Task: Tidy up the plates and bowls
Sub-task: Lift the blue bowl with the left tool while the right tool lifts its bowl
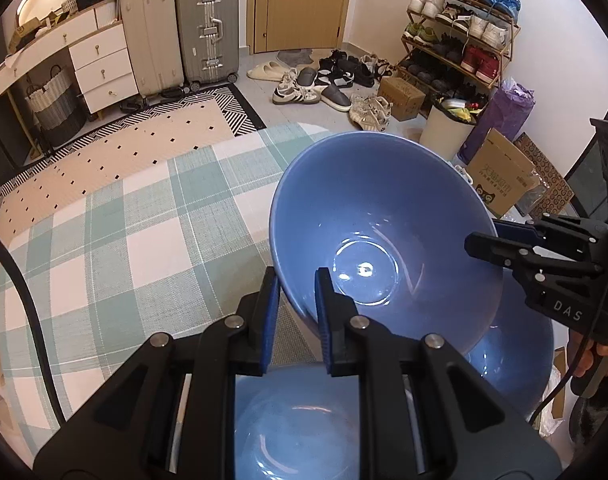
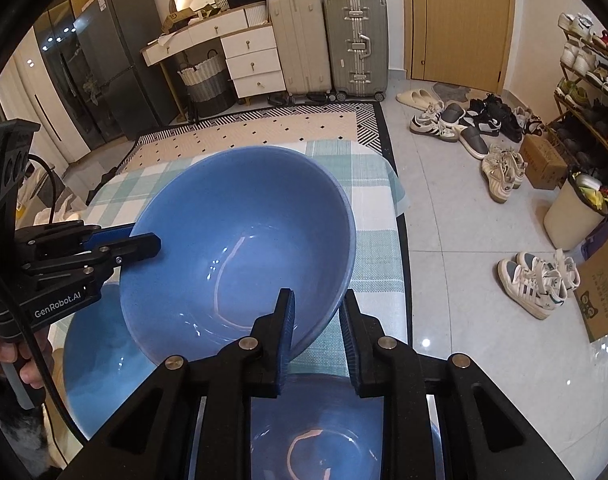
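Jaws of both grippers clamped on the rim of one blue bowl, left gripper and right gripper on opposite sides. Bowl is tilted, held clear above the counter with checked cloth. Another blue bowl sits beneath it, a third under the right gripper.

Bowl above table, plates beneath, suitcases behind
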### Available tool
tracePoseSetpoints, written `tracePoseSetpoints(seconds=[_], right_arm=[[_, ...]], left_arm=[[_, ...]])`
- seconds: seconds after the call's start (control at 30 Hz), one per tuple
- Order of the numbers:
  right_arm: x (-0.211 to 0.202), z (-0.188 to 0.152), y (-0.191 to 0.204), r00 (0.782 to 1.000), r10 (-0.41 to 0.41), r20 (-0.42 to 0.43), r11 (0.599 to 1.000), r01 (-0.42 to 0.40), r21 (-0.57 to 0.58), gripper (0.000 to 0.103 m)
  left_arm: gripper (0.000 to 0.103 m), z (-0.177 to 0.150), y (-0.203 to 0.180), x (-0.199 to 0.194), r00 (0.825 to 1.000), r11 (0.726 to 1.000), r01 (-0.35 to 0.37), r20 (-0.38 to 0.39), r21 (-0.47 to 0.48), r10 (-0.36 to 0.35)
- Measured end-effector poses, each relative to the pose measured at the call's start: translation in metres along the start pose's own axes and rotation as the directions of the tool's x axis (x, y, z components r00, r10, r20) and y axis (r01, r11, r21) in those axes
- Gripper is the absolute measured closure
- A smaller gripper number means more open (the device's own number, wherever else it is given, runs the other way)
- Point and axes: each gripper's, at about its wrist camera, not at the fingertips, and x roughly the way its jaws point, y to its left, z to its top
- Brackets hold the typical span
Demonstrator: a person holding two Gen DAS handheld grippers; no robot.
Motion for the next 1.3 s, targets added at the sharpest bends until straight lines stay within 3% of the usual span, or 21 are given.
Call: tracePoseSetpoints(seconds=[0.57, 1.3], right_arm=[[-0.078, -0.009, 0.035, 0.995, 0.003, 0.103, 0.999, 0.001, -0.041, 0.08], [-0.158, -0.053, 0.097, 0.982, 0.049, 0.181, 0.996, -0.035, -0.079, 0.08]], left_arm=[[0.088, -0.017, -0.012, -0.107, 0.994, 1.0, -0.016, 0.109, 0.009, 0.015], [0.088, -0.08, -0.03, -0.222, 0.986, 0.999, -0.035, 0.163, -0.008, 0.035]])
